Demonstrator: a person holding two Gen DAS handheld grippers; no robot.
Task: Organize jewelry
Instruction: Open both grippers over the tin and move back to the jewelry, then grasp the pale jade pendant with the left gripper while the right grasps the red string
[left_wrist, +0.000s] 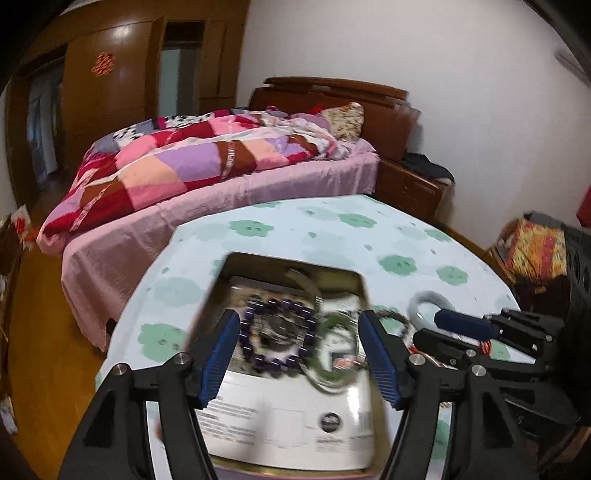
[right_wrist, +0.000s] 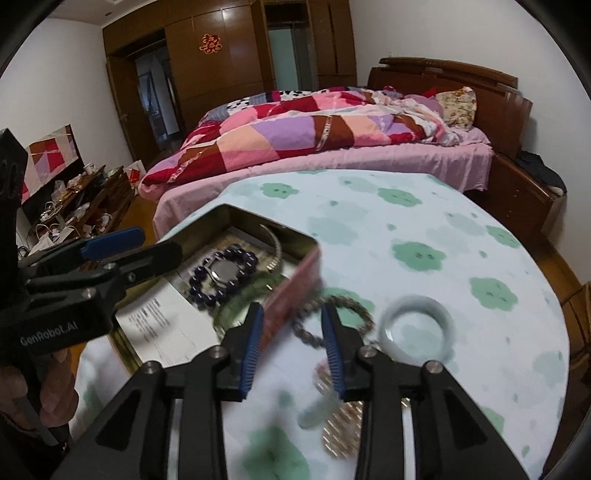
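Tin (left_wrist: 291, 264) motion-blurred in left wrist view; near edge hidden by left gripper (left_wrist: 297, 345) frame. Green bangle (left_wrist: 334, 360) smeared. Right view: pale bracelet (right_wrist: 314, 410) and gold piece (right_wrist: 341, 424) blurred, partly behind right gripper (right_wrist: 291, 349).

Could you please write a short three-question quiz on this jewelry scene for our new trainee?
1. True or false: the purple bead bracelet lies inside the tin box.
2. Which lies on the tablecloth outside the box: A) pale bangle B) green bangle?
3. Is the right claw open or shut?

Key: 1 true; 2 A; 3 open, holding nothing.
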